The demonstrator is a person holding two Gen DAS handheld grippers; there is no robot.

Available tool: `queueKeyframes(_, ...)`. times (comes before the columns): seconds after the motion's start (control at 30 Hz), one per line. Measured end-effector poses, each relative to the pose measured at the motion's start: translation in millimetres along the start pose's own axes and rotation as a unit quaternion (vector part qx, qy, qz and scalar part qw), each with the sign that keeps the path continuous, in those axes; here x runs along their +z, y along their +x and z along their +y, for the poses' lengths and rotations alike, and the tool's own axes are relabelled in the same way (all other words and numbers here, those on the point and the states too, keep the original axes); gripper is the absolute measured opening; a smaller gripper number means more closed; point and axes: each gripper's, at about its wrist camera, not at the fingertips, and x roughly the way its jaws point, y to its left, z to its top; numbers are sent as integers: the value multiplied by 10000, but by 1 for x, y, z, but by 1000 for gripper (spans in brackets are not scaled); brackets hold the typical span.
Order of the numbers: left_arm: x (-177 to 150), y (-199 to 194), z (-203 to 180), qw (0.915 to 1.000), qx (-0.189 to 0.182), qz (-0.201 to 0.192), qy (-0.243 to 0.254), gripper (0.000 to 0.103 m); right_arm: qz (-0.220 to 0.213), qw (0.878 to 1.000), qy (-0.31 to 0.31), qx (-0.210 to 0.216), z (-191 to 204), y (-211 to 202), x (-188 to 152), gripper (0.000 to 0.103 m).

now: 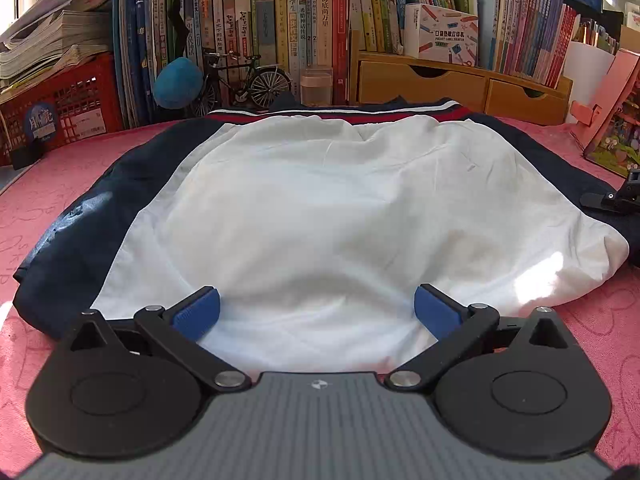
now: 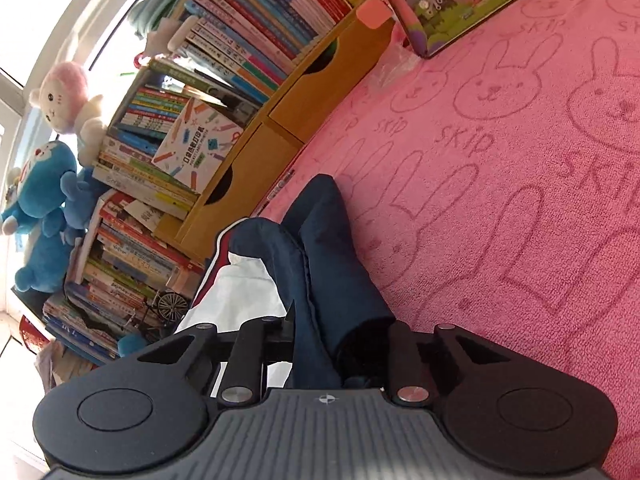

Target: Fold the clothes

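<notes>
My left claw (image 1: 317, 312) is spread wide over the near hem of the jacket (image 1: 320, 216), which lies flat on the pink towel (image 1: 60, 184) covering the desk. My right claw (image 2: 340, 344) is clamped on the jacket's dark blue sleeve (image 2: 320, 264), bunched between the fingers.

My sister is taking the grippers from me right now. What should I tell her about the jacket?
Left gripper: open, hovering over the near white part of the jacket, holding nothing.
Right gripper: shut on the navy sleeve at the jacket's right edge.
The jacket lies spread on the pink towel, white panel up, navy sleeves at the sides, striped edge toward the books.
Done: spread out; sleeve gripped.
Left: fold both sleeves in, then fold the body.
</notes>
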Motion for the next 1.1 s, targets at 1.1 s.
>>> queueKeyframes(1.1, -47, -58, 181, 9788, 1615, -81, -1255, 103, 126, 7658, -6415, 428, 261, 43, -227, 28)
